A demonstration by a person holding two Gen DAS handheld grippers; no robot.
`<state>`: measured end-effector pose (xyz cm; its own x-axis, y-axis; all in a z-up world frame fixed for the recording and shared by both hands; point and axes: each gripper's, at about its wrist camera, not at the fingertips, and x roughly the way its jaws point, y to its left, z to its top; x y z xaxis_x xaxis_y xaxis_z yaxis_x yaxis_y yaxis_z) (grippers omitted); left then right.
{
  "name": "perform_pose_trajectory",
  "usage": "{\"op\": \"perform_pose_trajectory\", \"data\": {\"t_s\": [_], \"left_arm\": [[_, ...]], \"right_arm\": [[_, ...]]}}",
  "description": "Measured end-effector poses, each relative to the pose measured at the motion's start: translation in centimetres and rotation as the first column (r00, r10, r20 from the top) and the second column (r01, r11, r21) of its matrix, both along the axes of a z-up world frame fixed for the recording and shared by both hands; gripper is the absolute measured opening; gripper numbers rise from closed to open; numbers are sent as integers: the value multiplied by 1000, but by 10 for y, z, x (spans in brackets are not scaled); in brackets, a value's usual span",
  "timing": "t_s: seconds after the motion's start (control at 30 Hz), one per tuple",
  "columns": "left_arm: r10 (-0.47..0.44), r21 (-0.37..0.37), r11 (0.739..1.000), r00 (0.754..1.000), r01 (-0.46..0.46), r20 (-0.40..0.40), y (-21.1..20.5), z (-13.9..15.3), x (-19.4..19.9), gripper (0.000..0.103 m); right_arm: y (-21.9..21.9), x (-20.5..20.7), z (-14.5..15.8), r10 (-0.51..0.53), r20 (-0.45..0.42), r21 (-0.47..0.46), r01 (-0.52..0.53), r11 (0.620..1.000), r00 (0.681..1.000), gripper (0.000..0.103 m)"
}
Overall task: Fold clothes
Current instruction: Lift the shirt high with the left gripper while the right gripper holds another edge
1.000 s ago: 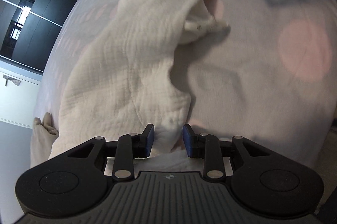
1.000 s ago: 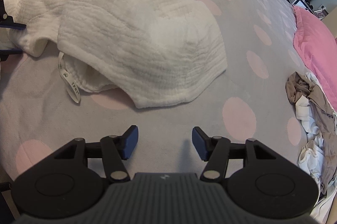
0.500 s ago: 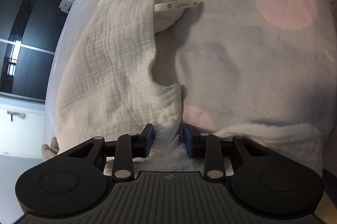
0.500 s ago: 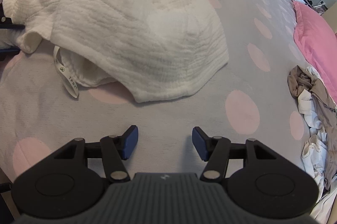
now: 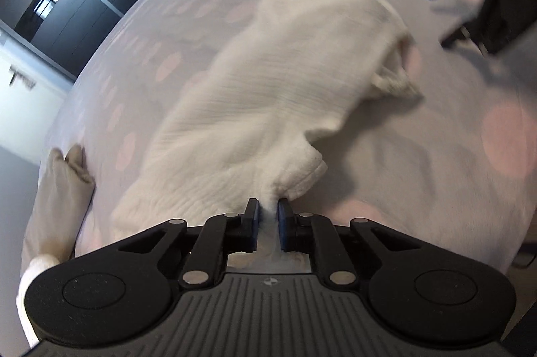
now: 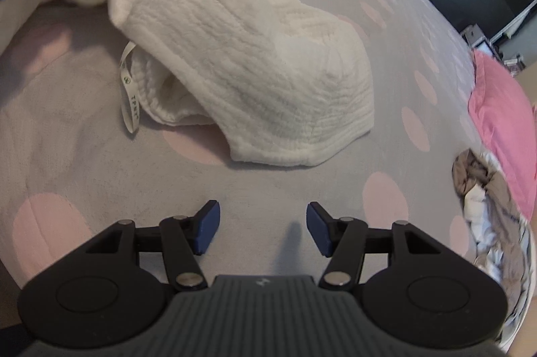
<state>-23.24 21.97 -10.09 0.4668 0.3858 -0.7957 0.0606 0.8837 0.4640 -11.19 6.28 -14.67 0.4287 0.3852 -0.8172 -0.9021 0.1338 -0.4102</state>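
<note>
The left gripper (image 5: 267,216) pinches one end of the white garment (image 5: 285,82), whose long axis runs toward 1 o'clock across the bed (image 5: 436,155). The right gripper (image 6: 262,227), fingers apart and empty, faces the free hem (image 6: 295,155) at 12 o'clock, near.

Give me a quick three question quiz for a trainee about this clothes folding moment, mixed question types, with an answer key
1. True or false: the left gripper is shut on the white garment.
2. Multiple choice: the right gripper is A) open over bare bedspread, B) shut on the label strip, C) holding the pink pillow.
3. Fill in: the bedspread is grey with pink ____.

Key: 1 true; 2 A; 3 dots.
</note>
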Motion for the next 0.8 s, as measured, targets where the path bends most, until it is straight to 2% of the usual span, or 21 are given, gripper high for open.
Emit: {"op": "perform_pose_trajectory", "data": {"t_s": [0.17,0.37,0.47,0.6,0.67,0.73,0.8], "left_arm": [[85,-13,996,996,-85,18,38,17,-1,9],[125,-7,992,992,-125,20,54,6,0,9],[118,0,993,993,-118,12,61,-2,6,9],[119,2,993,993,-119,15,62,-4,2,9],[122,0,992,992,-122,17,61,-5,1,9],[123,0,992,992,-123,17,61,-7,0,9],[123,0,992,992,-123,20,61,-7,0,9]], "right_arm": [[1,-11,-4,98,128,-12,-97,995,987,61],[3,-20,-16,207,249,-59,-199,978,946,61],[6,-33,-24,296,329,-75,-288,955,897,61],[12,-49,-39,380,437,-104,-374,922,815,58],[11,-56,-51,422,487,-134,-412,901,765,54],[7,-61,-63,464,527,-163,-451,877,712,40],[5,-64,-70,483,548,-182,-467,866,683,28]]}}
